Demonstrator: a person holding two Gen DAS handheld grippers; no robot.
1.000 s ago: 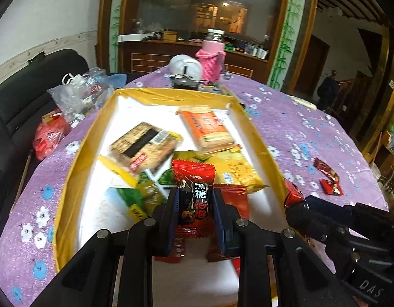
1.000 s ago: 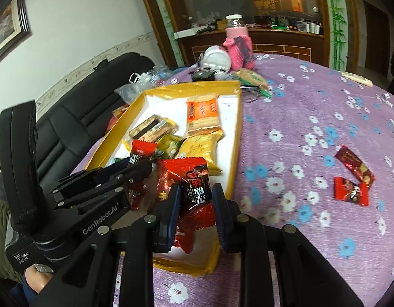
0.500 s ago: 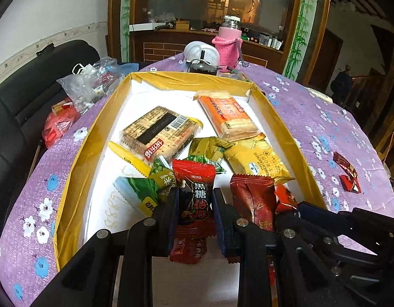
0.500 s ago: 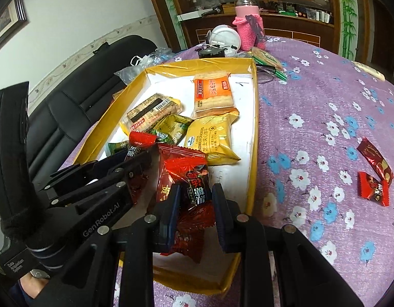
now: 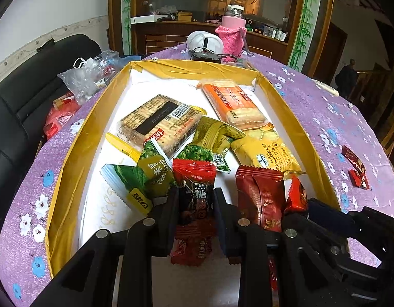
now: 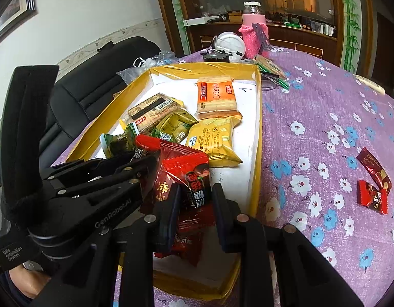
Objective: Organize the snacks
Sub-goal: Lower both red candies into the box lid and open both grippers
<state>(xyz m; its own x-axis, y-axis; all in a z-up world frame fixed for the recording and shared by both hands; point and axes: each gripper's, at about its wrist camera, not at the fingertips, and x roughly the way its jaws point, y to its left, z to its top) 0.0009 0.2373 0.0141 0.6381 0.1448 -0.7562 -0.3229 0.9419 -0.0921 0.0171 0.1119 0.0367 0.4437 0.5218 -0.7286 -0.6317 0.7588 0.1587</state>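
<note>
My left hand-held gripper (image 5: pixel 194 204) stays clamped on a red candy packet (image 5: pixel 195 194), its long axis pointing away from me, over the yellow box's (image 5: pixel 69 153) near end. My right hand-held gripper (image 6: pixel 194 199) is clamped on another red packet (image 6: pixel 189 179), tilted, by the box's right wall.

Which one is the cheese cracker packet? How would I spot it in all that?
Look inside the yellow-rimmed box on the purple flowered tablecloth. Near its right wall, just below the orange biscuit pack, lies the cheese cracker packet, the only plain yellow one.

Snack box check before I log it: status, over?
Both tongs shut on red candy packets over yellow box. Two red packets left on tablecloth. Nothing blocking.
</note>
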